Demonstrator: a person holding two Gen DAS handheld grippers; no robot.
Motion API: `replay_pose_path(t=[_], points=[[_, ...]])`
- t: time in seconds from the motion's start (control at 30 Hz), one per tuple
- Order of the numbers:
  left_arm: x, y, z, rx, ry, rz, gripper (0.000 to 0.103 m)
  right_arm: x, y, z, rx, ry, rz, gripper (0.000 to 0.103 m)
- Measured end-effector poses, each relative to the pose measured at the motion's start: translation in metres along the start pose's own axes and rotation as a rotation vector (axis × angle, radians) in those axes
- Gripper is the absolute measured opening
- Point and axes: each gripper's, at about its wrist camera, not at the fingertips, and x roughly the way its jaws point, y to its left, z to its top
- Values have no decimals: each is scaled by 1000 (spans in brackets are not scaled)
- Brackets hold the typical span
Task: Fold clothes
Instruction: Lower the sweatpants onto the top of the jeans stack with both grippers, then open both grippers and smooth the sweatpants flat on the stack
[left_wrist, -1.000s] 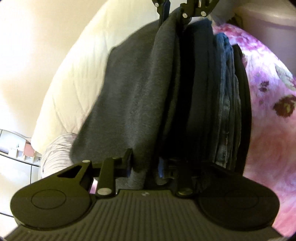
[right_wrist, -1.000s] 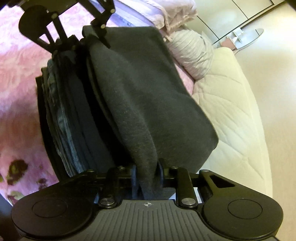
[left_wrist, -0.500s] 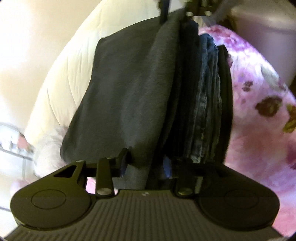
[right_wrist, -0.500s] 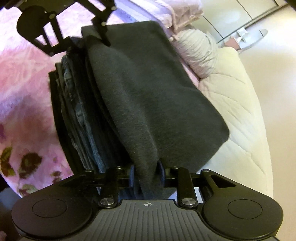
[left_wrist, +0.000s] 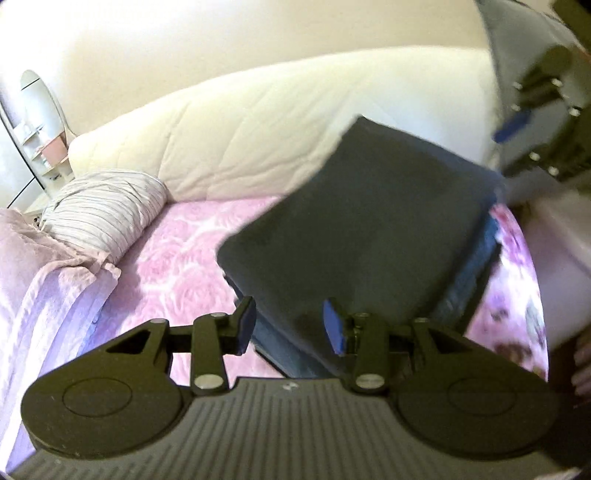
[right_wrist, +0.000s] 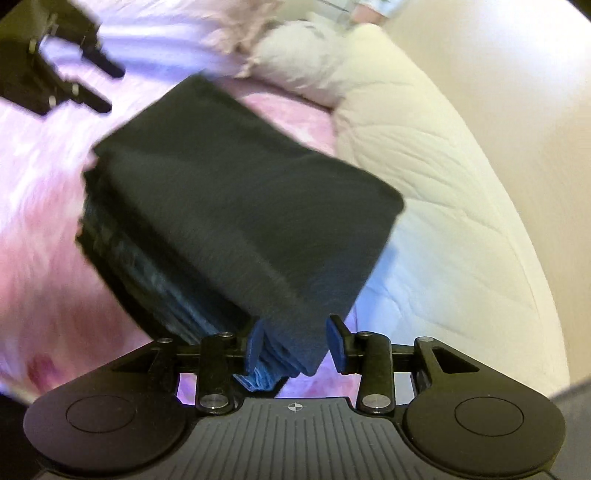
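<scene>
A folded dark grey garment (left_wrist: 369, 229) lies on top of a stack of folded dark and blue clothes (left_wrist: 469, 269) on the pink floral bedspread (left_wrist: 184, 258). My left gripper (left_wrist: 290, 325) is open at the near edge of the stack, holding nothing. The grey garment (right_wrist: 243, 206) also fills the right wrist view, over the stack's layered edge (right_wrist: 147, 273). My right gripper (right_wrist: 295, 347) is open, its pads either side of the stack's near corner. The right gripper shows blurred in the left wrist view (left_wrist: 535, 122); the left gripper shows in the right wrist view (right_wrist: 74, 81).
A cream quilted headboard cushion (left_wrist: 258, 125) runs behind the bed. A striped pillow (left_wrist: 107, 206) and a lilac blanket (left_wrist: 48, 288) lie at the left. A mirror and shelf (left_wrist: 33, 122) stand at the far left.
Both grippers have opened and let go of the grey garment, which now lies flat on the stack. Both grippers have pulled back and tilted.
</scene>
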Motion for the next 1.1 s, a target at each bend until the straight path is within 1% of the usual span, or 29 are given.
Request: replay_pose_path(t=[0.1, 0.13, 0.17, 0.27, 0.37, 0.43, 0.53, 0.63, 0.77, 0.83, 0.9, 0.93, 1.0, 1.1], points=[[20, 14, 18, -33, -1, -16, 30, -6, -21, 10, 113, -15, 31, 38], [28, 19, 22, -51, 14, -22, 28, -4, -28, 13, 138, -20, 42, 38], [36, 24, 26, -69, 29, -27, 23, 2, -32, 18, 159, -25, 56, 38], [62, 38, 38, -122, 75, -43, 17, 32, -49, 26, 197, -31, 126, 38], [87, 54, 47, -192, 153, -30, 16, 77, -56, 21, 175, 29, 233, 38], [101, 59, 48, -233, 190, -30, 17, 83, -59, 11, 146, 35, 275, 38], [123, 60, 50, -251, 232, -17, 17, 81, -56, 1, 120, 8, 286, 38], [141, 64, 51, -284, 259, -11, 17, 90, -43, -4, 108, -4, 285, 38], [151, 64, 51, -290, 269, -9, 15, 104, -37, -12, 137, -17, 295, 38], [149, 65, 52, -295, 268, -6, 15, 114, -38, -11, 140, -15, 318, 38], [147, 64, 54, -286, 271, -1, 14, 114, -47, -7, 160, 2, 356, 38], [145, 64, 54, -285, 275, -2, 14, 109, -56, -2, 184, -7, 370, 38], [143, 65, 55, -285, 281, -2, 14, 94, -77, 13, 222, -84, 363, 38], [144, 64, 56, -269, 287, -4, 13, 94, -101, 43, 209, -187, 311, 38]])
